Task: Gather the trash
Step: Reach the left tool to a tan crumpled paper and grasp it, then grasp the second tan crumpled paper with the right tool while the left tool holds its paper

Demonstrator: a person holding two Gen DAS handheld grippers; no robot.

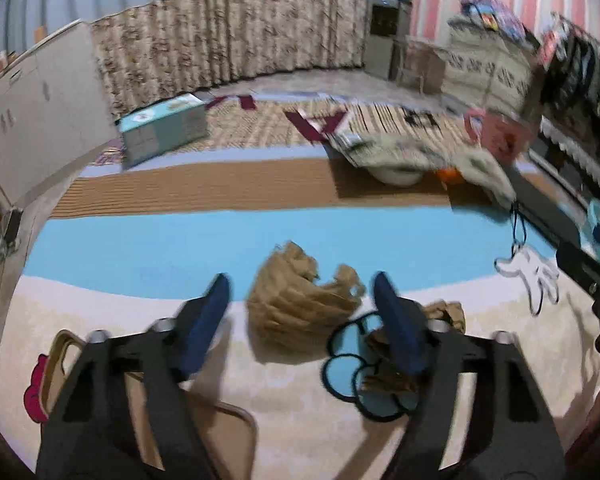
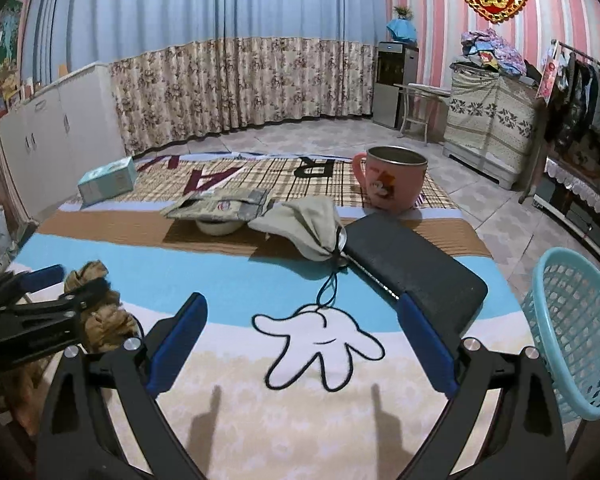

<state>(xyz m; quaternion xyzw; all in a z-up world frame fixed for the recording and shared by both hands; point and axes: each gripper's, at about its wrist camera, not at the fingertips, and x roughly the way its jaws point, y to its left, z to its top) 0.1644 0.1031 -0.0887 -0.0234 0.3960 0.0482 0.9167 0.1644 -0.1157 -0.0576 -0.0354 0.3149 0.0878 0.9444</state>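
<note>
**Claws close in on crumpled paper as clean-up begins**

A left claw (image 1: 300, 300) with blue-padded fingers hangs over a crumpled wad of brown paper (image 1: 296, 312) lying on a cartoon-printed play mat (image 1: 140, 248) in blue and beige. The jaws stand apart on either side of the wad, and the pads do not appear to press on it, so the paper rests on the mat rather than in a grip. A second, smaller scrap of crumpled brown paper (image 1: 448, 314) lies at about 4 o'clock from the first, partly hidden behind the claw's right finger.

The right claw (image 2: 304, 344) is wide open and empty, poised over the white cartoon glove (image 2: 320, 344) printed on the mat. At its 3 o'clock stands a pale blue plastic mesh basket (image 2: 572, 332), probably the bin for the trash, placed within easy reach of that side.

Further off, at 12 o'clock, lie things that look like belongings, not litter: a grey drawstring cloth pouch (image 2: 304, 224), a black rectangular case (image 2: 412, 260), a pink cartoon mug (image 2: 392, 180) and a teal tissue box (image 2: 108, 180).

The left claw's straddling pose suggests the larger wad is the first target; loose paper may spring back or slip if pinched at its edge.
</note>
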